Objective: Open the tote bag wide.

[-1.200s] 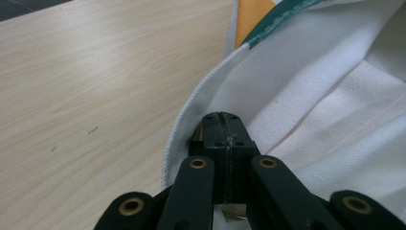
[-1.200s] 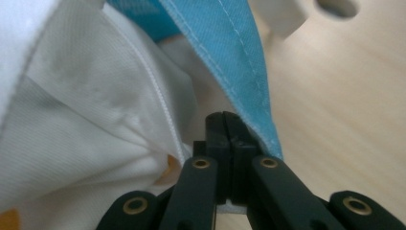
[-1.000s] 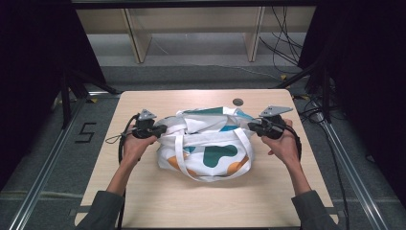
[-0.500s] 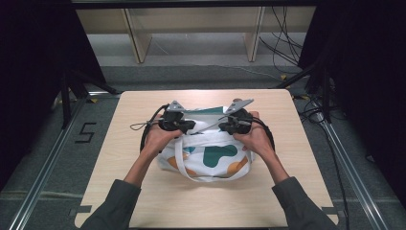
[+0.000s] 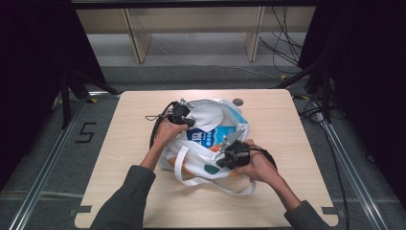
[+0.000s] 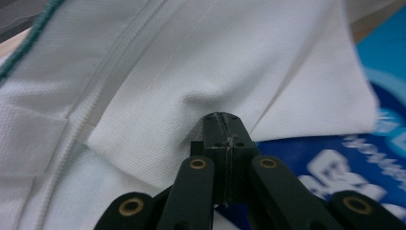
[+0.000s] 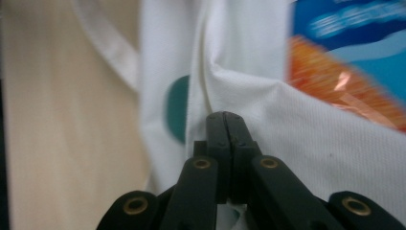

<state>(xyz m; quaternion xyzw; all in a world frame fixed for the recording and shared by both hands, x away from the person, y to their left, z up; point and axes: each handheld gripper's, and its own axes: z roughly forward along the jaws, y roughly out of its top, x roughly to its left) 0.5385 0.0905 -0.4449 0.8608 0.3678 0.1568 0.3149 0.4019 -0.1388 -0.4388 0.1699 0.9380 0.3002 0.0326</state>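
A white tote bag (image 5: 210, 111) with teal and orange patches lies in the middle of the table, its mouth pulled wide. Inside it show a blue packet (image 5: 210, 136) and an orange packet (image 5: 218, 147). My left gripper (image 5: 186, 115) is at the bag's far left rim, shut on a fold of white cloth (image 6: 158, 96); the blue packet (image 6: 335, 158) lies just beyond. My right gripper (image 5: 222, 160) is at the near rim, shut on the bag's cloth (image 7: 249, 86), with the orange packet (image 7: 344, 91) to its right. A white handle loop (image 5: 181, 165) trails toward the front.
The wooden table (image 5: 297, 124) has bare room on both sides of the bag and at the front. A small dark round disc (image 5: 238, 101) sits at the back edge. Beyond the table stand a low shelf (image 5: 191, 24) and floor cables (image 5: 287, 52).
Both grippers came together over the bag's top, then parted: the left went to the far rim, the right came toward the front. The bag's mouth now gapes and the packets show.
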